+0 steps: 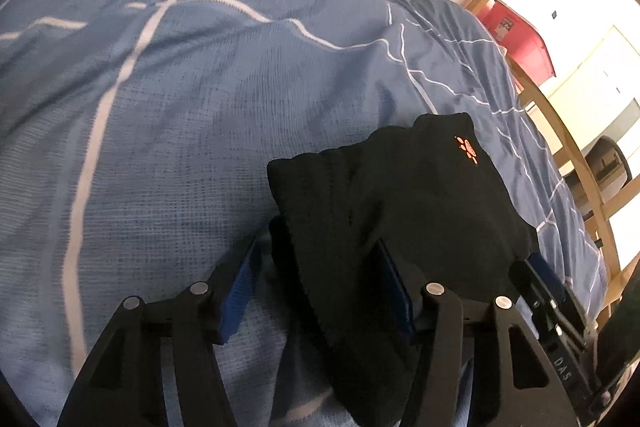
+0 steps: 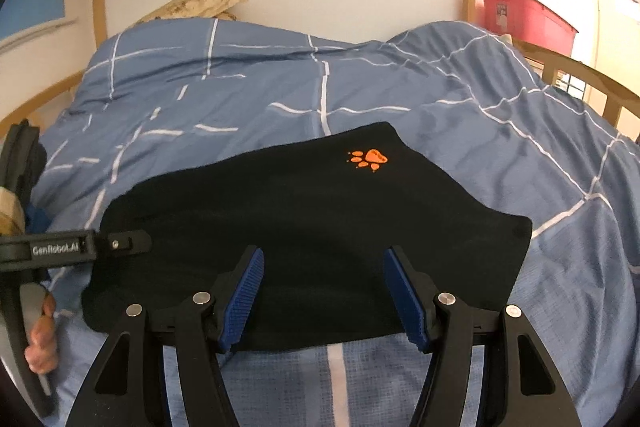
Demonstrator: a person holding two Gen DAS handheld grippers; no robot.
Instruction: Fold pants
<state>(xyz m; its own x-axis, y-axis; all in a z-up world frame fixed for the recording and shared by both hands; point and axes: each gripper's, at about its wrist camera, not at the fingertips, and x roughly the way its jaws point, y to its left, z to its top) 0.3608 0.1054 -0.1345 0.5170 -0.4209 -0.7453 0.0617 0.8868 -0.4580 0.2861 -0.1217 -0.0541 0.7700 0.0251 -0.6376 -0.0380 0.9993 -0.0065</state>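
The left gripper (image 1: 316,291) has its fingers (image 1: 236,291) spread wide, the left corner of the black pants (image 2: 304,227) lying between them, ungripped; its right pad sits partly under the cloth. In the right wrist view this gripper reaches in from the left, touching the bundle's left end. The pants lie folded into a compact rectangle on the blue checked duvet (image 2: 240,87) of the bed, toward its near edge, an orange paw print (image 2: 368,158) facing up. The right gripper (image 2: 322,291) hovers over the fold's near edge, fingers wide, holding nothing. A red bin (image 2: 524,19) stands beyond the bed's right corner.
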